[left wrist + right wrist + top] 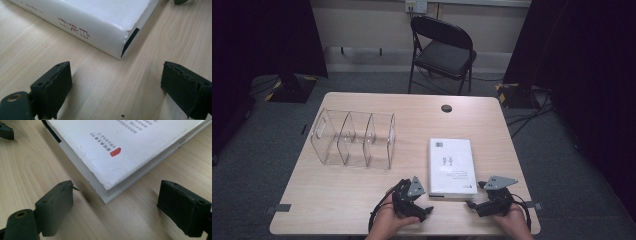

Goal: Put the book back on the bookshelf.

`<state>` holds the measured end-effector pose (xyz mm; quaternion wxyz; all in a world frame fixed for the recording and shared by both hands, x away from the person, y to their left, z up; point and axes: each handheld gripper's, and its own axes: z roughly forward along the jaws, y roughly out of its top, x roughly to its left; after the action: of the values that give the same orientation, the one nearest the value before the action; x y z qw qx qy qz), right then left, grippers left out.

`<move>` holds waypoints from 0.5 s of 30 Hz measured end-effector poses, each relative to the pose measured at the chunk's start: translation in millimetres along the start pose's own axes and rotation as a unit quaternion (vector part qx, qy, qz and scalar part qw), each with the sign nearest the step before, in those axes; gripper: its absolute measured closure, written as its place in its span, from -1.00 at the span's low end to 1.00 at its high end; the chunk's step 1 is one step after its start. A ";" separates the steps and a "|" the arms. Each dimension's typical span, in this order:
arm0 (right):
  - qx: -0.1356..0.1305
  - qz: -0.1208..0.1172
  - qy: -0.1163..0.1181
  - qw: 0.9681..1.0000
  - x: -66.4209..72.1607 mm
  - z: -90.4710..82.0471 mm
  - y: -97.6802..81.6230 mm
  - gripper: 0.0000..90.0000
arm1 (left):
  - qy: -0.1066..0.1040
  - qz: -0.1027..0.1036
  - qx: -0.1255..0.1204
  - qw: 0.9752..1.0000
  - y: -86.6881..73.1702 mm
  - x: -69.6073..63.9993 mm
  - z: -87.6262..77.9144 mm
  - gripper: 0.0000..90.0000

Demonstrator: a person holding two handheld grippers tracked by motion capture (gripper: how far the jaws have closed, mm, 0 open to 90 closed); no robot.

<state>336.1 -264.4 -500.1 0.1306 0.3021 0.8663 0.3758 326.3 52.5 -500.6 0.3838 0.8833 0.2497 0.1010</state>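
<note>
A white book [452, 165] lies flat on the wooden table [362, 200], right of the middle. My left gripper [417, 196] sits just off the book's near left corner. In the left gripper view the spine [82, 27] carries red characters, and the left gripper [116, 75] stands open over bare wood short of that corner. My right gripper [477, 194] is at the near right corner. In the right gripper view that corner of the book [125, 152] reaches in between the jaws of the open right gripper [117, 190], and the pads stay clear of it.
A clear plastic organizer [354, 137] with upright dividers stands on the left half of the table. A round cable hole [446, 108] is near the far edge. Behind the table stands a black folding chair [443, 50]. Both hands rest at the near edge.
</note>
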 end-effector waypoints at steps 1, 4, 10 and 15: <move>0.000 0.001 0.001 1.000 0.0 0.1 0.1 -0.73 | 0.002 0.004 0.000 1.000 -0.2 0.0 0.5 -0.82; 0.001 0.002 0.001 1.000 -0.1 0.7 0.6 -0.73 | 0.006 0.004 0.007 1.000 0.0 0.0 -0.6 -0.83; 0.001 0.001 0.001 1.000 -0.5 0.9 1.3 -0.72 | 0.008 -0.003 0.006 1.000 0.1 -1.1 0.5 -0.89; -0.005 0.006 -0.002 1.000 -0.8 1.5 1.6 -0.65 | -0.001 0.006 0.017 1.000 0.9 -0.9 1.4 -1.00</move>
<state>338.0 -263.2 -499.9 0.1316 0.3077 0.8622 0.3802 326.4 50.6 -500.9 0.3685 0.8911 0.2461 0.0979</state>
